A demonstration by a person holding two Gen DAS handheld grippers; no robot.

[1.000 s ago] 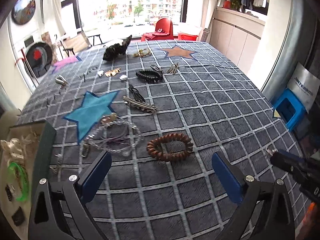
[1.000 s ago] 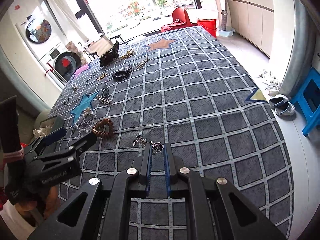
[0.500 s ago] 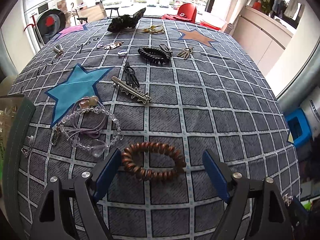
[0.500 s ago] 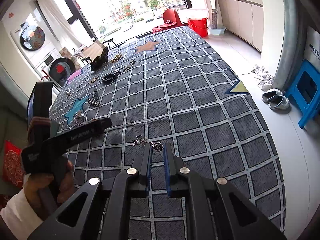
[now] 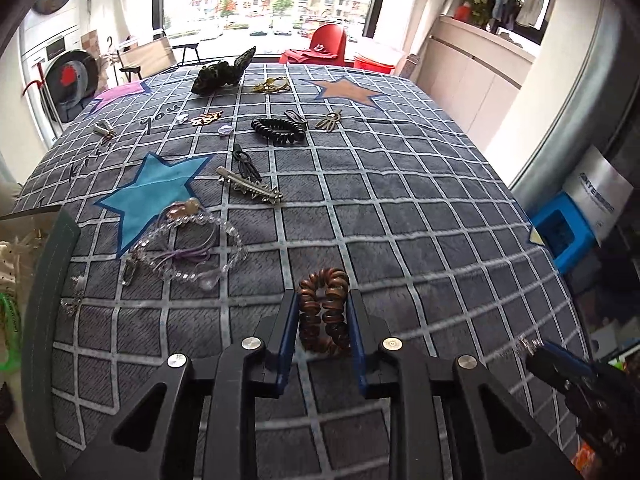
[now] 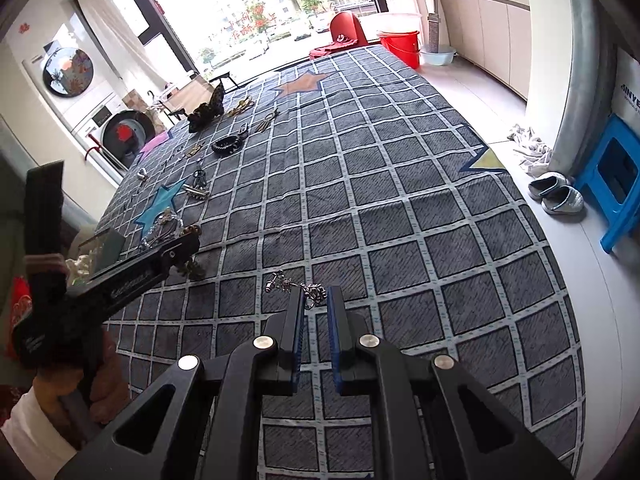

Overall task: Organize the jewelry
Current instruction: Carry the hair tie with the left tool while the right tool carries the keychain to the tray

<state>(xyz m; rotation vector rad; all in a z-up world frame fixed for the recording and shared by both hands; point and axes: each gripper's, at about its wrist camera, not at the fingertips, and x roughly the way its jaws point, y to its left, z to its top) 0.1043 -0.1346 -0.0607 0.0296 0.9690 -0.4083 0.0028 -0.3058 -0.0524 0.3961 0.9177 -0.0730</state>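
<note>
A brown spiral hair tie (image 5: 324, 312) stands squeezed into a narrow loop between the blue pads of my left gripper (image 5: 322, 300), whose jaws are closing on it just above the grey checked bedspread (image 5: 400, 208). From the right wrist view the left gripper (image 6: 188, 250) shows at the left in a person's hand. My right gripper (image 6: 314, 300) is shut on a silver chain (image 6: 280, 280) that trails onto the cloth. In the left wrist view the right gripper (image 5: 556, 362) sits at the lower right, chain (image 5: 526, 345) at its tip.
A clear bead bracelet with purple cord (image 5: 188, 248), a spiked metal clip (image 5: 250, 190), a black clip (image 5: 246, 162) and a black spiral tie (image 5: 278, 130) lie beyond. A dark green box (image 5: 52, 272) holding accessories stands at the left edge. A blue stool (image 6: 612, 184) stands off the right side.
The left gripper came down over the brown hair tie and closed from wide open, pinching the round tie into a narrow loop. The right gripper stayed still, shut on the chain.
</note>
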